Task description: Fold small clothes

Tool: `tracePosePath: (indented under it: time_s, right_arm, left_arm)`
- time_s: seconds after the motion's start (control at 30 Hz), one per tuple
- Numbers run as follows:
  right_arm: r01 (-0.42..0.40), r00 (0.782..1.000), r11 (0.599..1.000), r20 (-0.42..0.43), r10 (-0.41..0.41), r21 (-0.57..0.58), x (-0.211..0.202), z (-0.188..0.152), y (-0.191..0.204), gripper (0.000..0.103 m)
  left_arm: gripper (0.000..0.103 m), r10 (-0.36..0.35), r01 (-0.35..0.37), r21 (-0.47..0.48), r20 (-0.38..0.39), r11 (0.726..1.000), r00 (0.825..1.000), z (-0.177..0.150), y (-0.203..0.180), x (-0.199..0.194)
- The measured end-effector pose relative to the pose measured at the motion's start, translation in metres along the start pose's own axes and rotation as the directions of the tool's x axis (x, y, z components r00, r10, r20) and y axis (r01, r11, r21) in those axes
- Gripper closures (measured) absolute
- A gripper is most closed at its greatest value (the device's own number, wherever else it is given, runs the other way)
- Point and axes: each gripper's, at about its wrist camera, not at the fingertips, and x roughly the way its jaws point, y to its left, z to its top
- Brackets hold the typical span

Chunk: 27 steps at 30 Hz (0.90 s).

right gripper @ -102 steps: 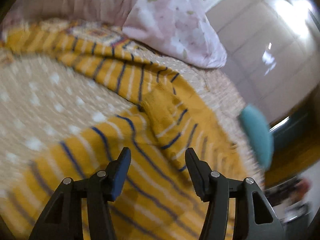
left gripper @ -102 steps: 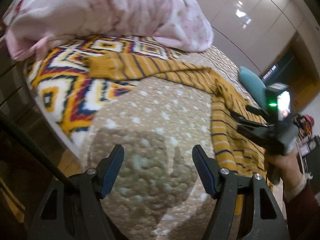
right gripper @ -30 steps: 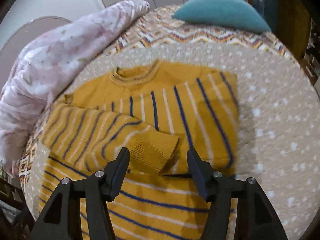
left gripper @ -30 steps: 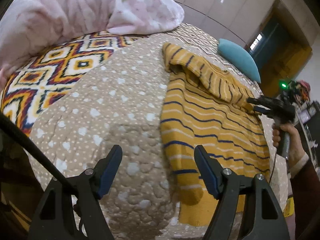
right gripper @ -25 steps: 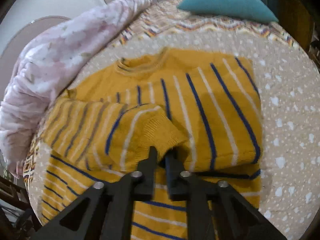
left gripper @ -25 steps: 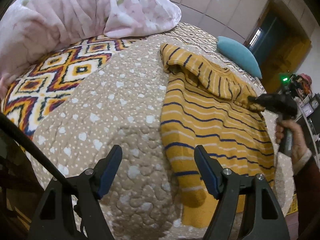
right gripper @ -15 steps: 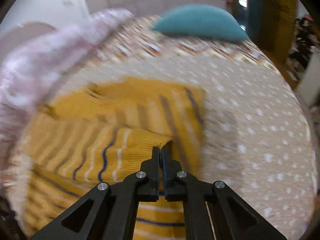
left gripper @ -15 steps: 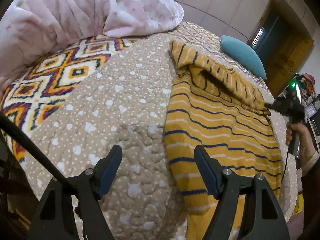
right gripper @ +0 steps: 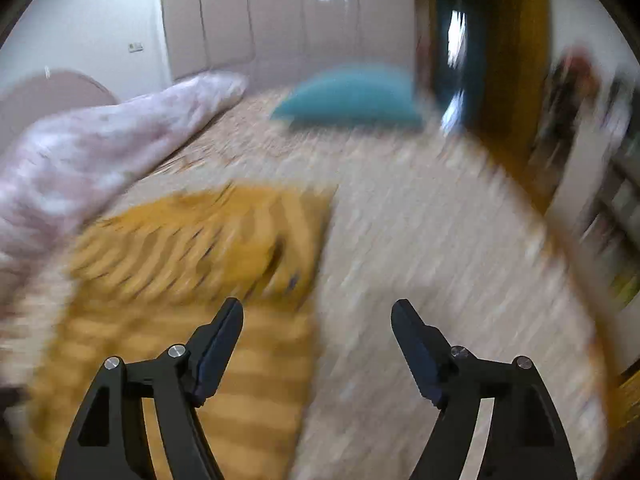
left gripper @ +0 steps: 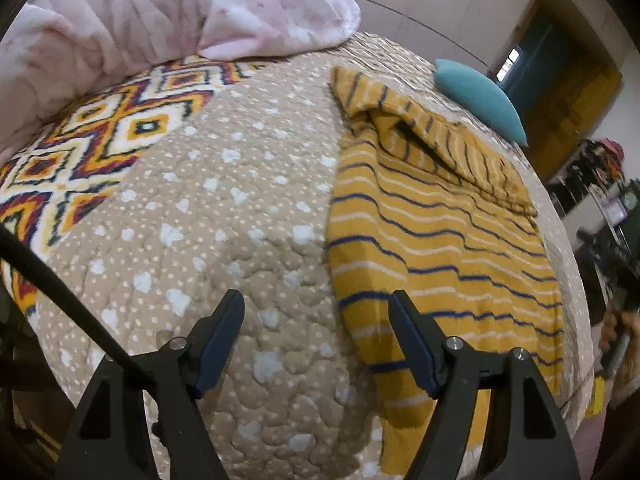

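A mustard-yellow sweater [left gripper: 440, 232] with navy and white stripes lies flat on the bed, one sleeve folded across its chest [left gripper: 440, 148]. My left gripper [left gripper: 316, 332] is open and empty, low over the bedspread at the sweater's near left hem. My right gripper [right gripper: 316, 340] is open and empty, above the sweater's right edge; the sweater [right gripper: 200, 264] shows blurred at its left. In the left wrist view the right gripper [left gripper: 608, 248] sits at the far right edge, off the sweater.
The bed has a beige dotted quilt [left gripper: 224, 216] with a patterned orange border [left gripper: 88, 148]. A pink floral duvet [left gripper: 160, 20] is bunched at the back left. A teal pillow [left gripper: 480, 100] lies behind the sweater. A black cable [left gripper: 60, 292] crosses the lower left.
My right gripper, shut on the sleeve cuff half a second ago, has opened, let the sleeve drop and pulled back to the right. The left gripper stayed open and edged nearer the hem.
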Motion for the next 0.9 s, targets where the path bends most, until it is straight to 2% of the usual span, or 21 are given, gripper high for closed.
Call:
tracePosePath:
  time_s: [0.03, 0.07, 0.17, 0.23, 0.3, 0.43, 0.47, 0.57, 0.6, 0.77, 0.9]
  right_arm:
    - [-0.049, 0.998, 0.998, -0.033, 0.050, 0.030, -0.001, -0.011, -0.007, 0.052]
    - [-0.059, 0.997, 0.998, -0.044, 0.060, 0.037, -0.005, -0.023, -0.010, 0.054]
    - [-0.021, 0.999, 0.999, -0.032, 0.022, 0.031, -0.020, -0.062, -0.014, 0.054]
    - [-0.091, 0.993, 0.990, -0.060, 0.098, 0.108, -0.023, -0.089, -0.026, 0.052]
    - [-0.117, 0.988, 0.980, -0.077, 0.131, 0.162, -0.022, -0.109, -0.036, 0.051]
    - [-0.198, 0.978, 0.948, -0.021, 0.209, 0.248, -0.026, -0.142, -0.039, 0.050]
    - [-0.240, 0.968, 0.933, -0.009, 0.251, 0.269, -0.028, -0.146, -0.039, 0.050]
    - [-0.375, 0.917, 0.866, -0.005, 0.399, 0.329, -0.020, -0.161, -0.028, 0.050]
    - [-0.390, 0.909, 0.860, -0.009, 0.416, 0.331, -0.017, -0.163, -0.022, 0.050]
    - [-0.432, 0.892, 0.853, 0.001, 0.452, 0.294, -0.014, -0.174, 0.001, 0.050]
    - [-0.426, 0.898, 0.857, 0.020, 0.439, 0.291, -0.009, -0.176, 0.010, 0.049]
  left_arm:
    - [0.030, 0.007, -0.007, 0.015, -0.002, 1.000, 1.000, -0.001, -0.002, -0.001]
    - [0.030, 0.020, -0.020, 0.031, -0.002, 0.999, 1.000, -0.002, -0.004, -0.001]
    - [0.030, 0.004, -0.003, 0.039, -0.022, 0.999, 1.000, -0.003, -0.006, -0.001]
    - [0.030, -0.052, 0.052, 0.002, -0.054, 0.999, 0.997, -0.005, -0.003, 0.005]
    - [0.030, -0.099, 0.097, -0.030, -0.069, 0.995, 0.993, -0.008, -0.001, 0.010]
    - [0.030, -0.122, 0.120, -0.032, -0.070, 0.992, 0.990, -0.013, -0.008, 0.012]
    - [0.031, -0.161, 0.158, -0.039, -0.082, 0.987, 0.984, -0.015, -0.010, 0.010]
    - [0.033, -0.252, 0.248, -0.050, -0.107, 0.968, 0.962, -0.025, -0.019, 0.008]
    - [0.033, -0.258, 0.254, -0.048, -0.107, 0.966, 0.960, -0.029, -0.022, 0.007]
    - [0.032, -0.214, 0.213, -0.020, -0.059, 0.977, 0.975, -0.044, -0.035, 0.004]
    - [0.021, -0.184, 0.183, -0.039, -0.041, 0.982, 0.982, -0.045, -0.043, 0.006]
